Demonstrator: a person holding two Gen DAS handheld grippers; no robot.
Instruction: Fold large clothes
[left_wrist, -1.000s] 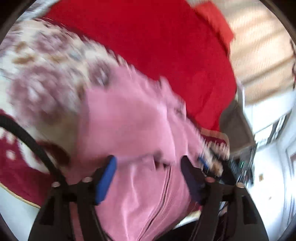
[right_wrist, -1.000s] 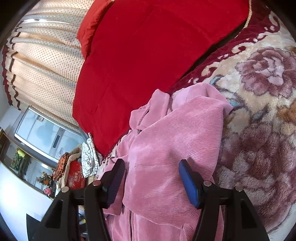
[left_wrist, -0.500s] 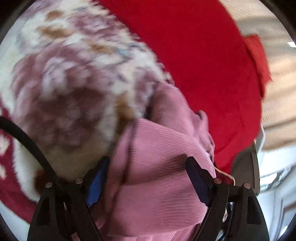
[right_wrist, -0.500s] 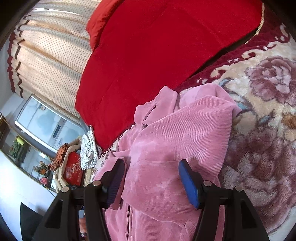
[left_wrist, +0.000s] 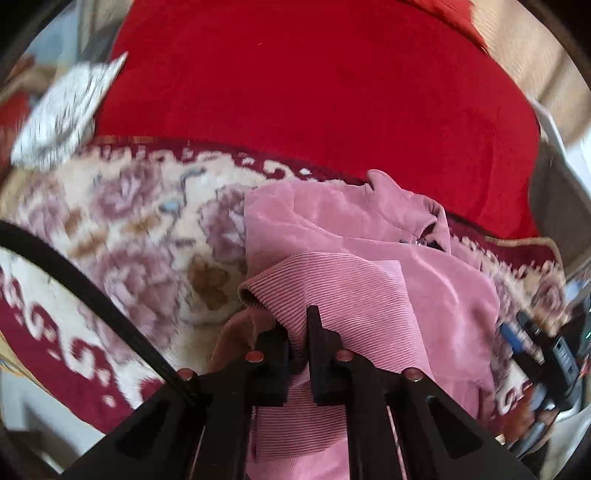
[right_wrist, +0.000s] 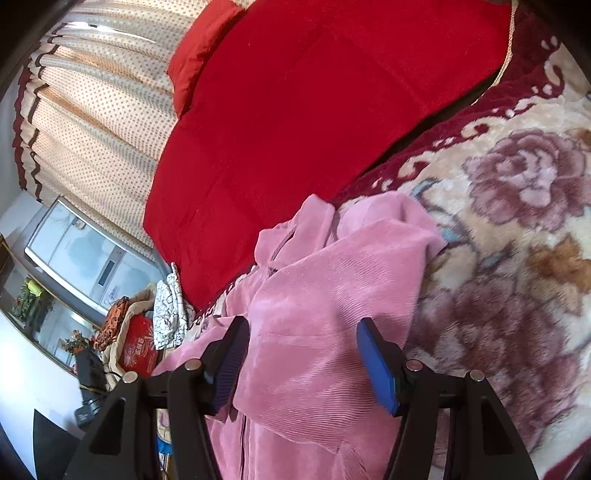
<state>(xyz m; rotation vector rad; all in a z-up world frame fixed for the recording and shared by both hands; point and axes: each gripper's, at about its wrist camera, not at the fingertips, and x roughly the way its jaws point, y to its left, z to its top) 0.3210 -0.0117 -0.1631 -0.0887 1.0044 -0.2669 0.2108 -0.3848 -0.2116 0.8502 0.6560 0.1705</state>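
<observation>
Left wrist view: the left gripper (left_wrist: 298, 332) is clenched on a ribbed fold of the pink garment (left_wrist: 373, 258), which lies on the floral blanket (left_wrist: 122, 229). Carry that fold across evenly, keeping it taut.

Right wrist view: the right gripper (right_wrist: 303, 354) hangs released above the garment, fingers (right_wrist: 376, 363) apart, free to pin the crease.

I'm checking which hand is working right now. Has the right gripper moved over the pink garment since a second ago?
No. The right gripper stays open above the pink garment, framed against the red quilt almost as before.
</observation>
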